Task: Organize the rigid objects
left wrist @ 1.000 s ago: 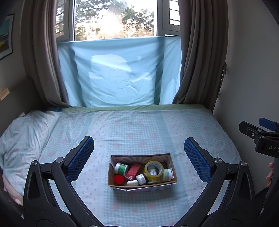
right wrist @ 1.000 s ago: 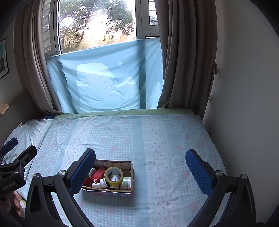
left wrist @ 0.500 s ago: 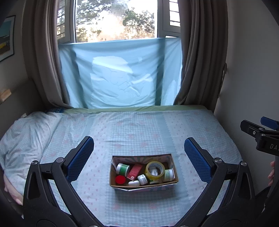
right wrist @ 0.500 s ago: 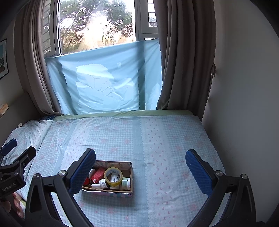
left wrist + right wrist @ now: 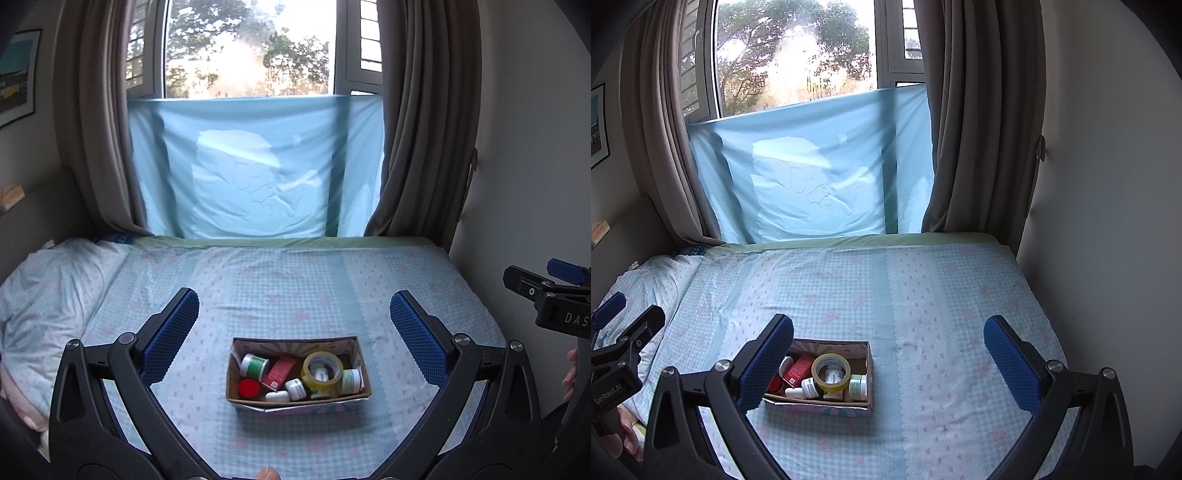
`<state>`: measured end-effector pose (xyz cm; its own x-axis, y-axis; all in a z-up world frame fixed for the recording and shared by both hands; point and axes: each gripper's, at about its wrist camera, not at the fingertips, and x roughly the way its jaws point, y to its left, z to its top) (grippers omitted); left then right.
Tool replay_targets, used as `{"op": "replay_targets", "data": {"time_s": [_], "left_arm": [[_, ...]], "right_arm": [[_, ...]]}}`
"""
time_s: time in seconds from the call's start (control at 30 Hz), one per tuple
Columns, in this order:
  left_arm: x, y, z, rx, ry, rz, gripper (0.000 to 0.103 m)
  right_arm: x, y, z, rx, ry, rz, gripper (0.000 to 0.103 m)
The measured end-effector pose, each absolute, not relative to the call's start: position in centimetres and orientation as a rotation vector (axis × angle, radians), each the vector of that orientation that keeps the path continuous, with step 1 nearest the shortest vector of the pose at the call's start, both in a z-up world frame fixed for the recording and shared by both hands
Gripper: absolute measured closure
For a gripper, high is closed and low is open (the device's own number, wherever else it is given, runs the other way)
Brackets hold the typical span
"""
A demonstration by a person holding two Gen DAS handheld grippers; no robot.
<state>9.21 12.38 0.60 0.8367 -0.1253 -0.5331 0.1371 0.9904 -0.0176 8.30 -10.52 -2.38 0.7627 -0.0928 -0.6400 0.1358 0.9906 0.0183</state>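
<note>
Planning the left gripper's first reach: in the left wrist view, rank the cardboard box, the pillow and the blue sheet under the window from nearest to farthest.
1. Cardboard box: centred just ahead of the open left gripper, on the bed.
2. Pillow: farther back, far left.
3. Blue sheet: farthest, hanging below the window.

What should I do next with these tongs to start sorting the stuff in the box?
Probably bring the left tongs down toward the cardboard box. Both tongs are open and empty above the bed, and the box sits centred between the left pair, with the tape roll lying on top, easiest to take.
</note>
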Motion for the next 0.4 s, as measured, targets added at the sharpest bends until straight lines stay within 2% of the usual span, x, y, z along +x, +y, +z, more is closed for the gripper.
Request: {"op": "replay_targets", "data": {"time_s": [0.4], "left_arm": [[9.46,12.42,-0.22,0.022,0.574,-0.144,0.0]], "right_arm": [[8.49,-10.45,-2.73,0.081,0.711,-0.13,0.0]]}}
